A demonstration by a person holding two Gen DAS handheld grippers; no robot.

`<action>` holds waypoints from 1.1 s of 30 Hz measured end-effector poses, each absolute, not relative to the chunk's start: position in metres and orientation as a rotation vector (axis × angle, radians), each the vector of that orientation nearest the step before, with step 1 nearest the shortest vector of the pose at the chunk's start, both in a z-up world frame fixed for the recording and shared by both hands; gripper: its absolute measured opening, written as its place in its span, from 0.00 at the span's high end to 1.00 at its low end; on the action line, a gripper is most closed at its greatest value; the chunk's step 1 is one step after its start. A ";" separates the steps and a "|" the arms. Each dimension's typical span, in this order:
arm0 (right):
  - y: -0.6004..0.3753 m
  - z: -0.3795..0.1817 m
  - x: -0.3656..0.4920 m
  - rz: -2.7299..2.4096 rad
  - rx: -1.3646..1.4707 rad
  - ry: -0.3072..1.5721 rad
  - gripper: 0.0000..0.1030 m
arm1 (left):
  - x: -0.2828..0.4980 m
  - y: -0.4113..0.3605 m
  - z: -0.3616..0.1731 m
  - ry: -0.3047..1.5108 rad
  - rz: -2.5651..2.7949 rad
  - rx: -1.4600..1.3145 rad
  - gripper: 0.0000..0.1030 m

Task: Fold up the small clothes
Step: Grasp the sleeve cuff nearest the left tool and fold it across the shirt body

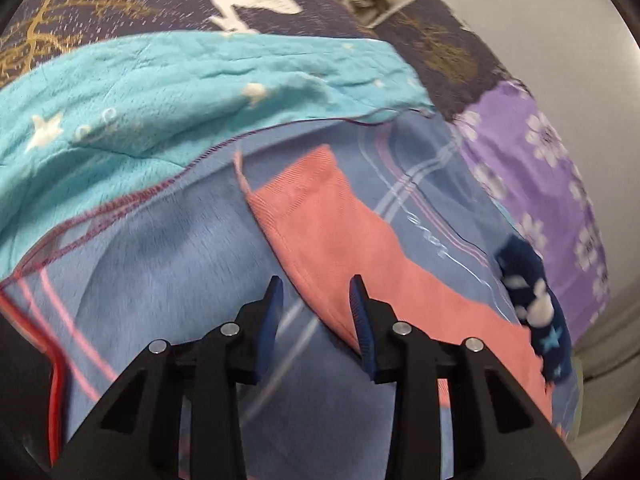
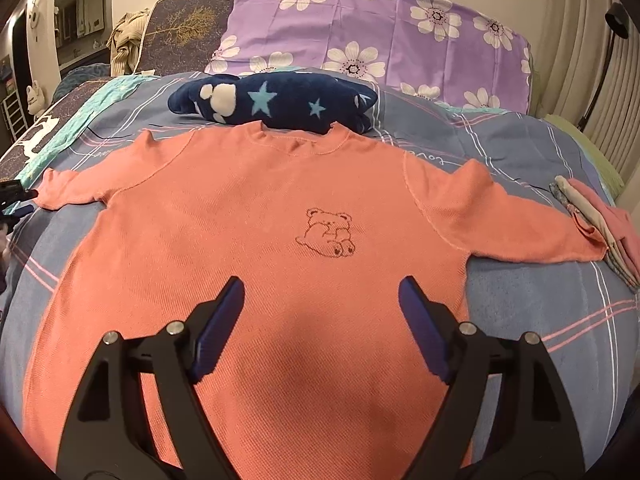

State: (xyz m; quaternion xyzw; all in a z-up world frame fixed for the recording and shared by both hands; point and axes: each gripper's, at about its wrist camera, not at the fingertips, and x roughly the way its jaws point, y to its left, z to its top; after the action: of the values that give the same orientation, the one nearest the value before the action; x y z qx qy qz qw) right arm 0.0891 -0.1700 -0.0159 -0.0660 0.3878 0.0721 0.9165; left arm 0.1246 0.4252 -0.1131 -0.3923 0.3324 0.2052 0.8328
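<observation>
Left wrist view: left gripper [image 1: 316, 284] narrowed, empty, apparently over sleeve [image 1: 320, 220] edge; pinch cuff only. Right gripper [image 2: 322, 286] wide.

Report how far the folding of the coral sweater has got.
Done: coral sweater lies spread flat, front up, and a folded stack sits beside its sleeve. In hand: left gripper is at the other sleeve cuff, jaws open; right gripper hovers open. Left: every fold.

A salmon sweater [image 2: 256, 216] lay flat on the blue bedspread [image 2: 532, 320], sleeves out toward three and nine o'clock. The right gripper [image 2: 322, 292] hung open above its hem. At twelve o'clock sat a navy blanket [image 2: 280, 104].
</observation>
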 end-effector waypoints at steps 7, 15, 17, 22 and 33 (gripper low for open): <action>-0.172 -0.019 0.095 0.151 -0.134 0.805 0.21 | 0.151 0.443 -0.117 0.663 0.457 -0.868 0.94; -0.183 -0.014 0.098 0.146 -0.132 0.776 0.21 | 0.168 0.345 -0.022 0.547 0.206 -0.641 0.99; -0.187 -0.012 0.097 0.144 -0.120 0.770 0.21 | 0.175 0.301 0.005 0.520 0.105 -0.572 0.99; -0.206 -0.015 0.093 0.117 -0.097 0.772 0.21 | 0.188 0.160 0.045 0.499 -0.179 -0.373 0.98; -0.262 -0.031 0.100 0.069 0.042 0.864 0.21 | 0.214 -0.034 -0.051 0.771 -0.462 -0.135 0.84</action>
State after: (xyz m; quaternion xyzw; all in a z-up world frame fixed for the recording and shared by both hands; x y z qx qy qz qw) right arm 0.1001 -0.2616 -0.0307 0.0202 0.4187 0.0335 0.9073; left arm 0.2139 -0.0345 -0.0508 -0.0652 0.3722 -0.2232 0.8985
